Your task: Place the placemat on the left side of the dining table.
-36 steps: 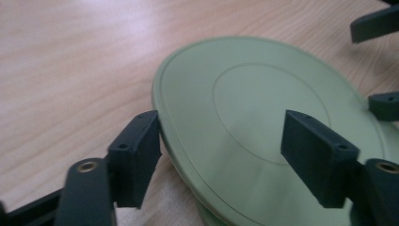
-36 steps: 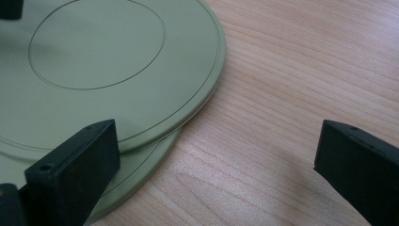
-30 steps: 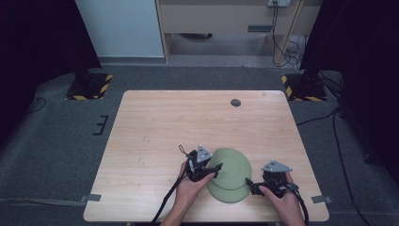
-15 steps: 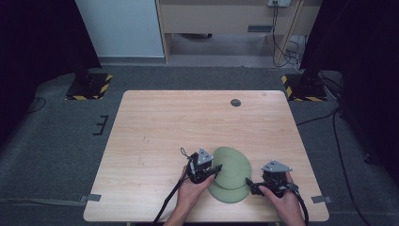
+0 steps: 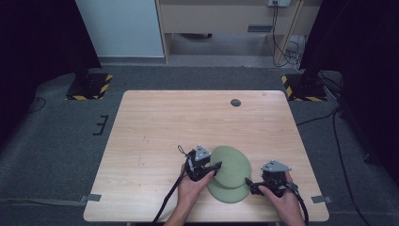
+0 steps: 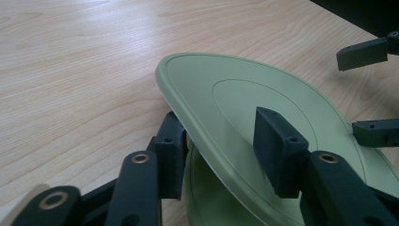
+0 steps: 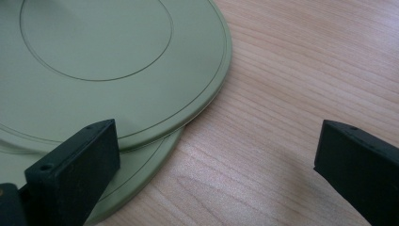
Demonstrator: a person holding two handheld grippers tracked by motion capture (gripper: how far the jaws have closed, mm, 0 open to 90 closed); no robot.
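Two pale green plates lie near the table's front edge. The upper plate is tilted, its left rim raised off the lower plate. My left gripper is shut on the upper plate's left rim, one jaw under it and one on top. My right gripper stands open just right of the plates, with bare wood between its jaws and one jaw over the plates' edge. The left gripper view also shows that open right gripper beyond the plate.
The wooden table has a small dark round disc near its far edge. Yellow-and-black striped bases stand on the floor at the far corners. The plates sit close to the front edge.
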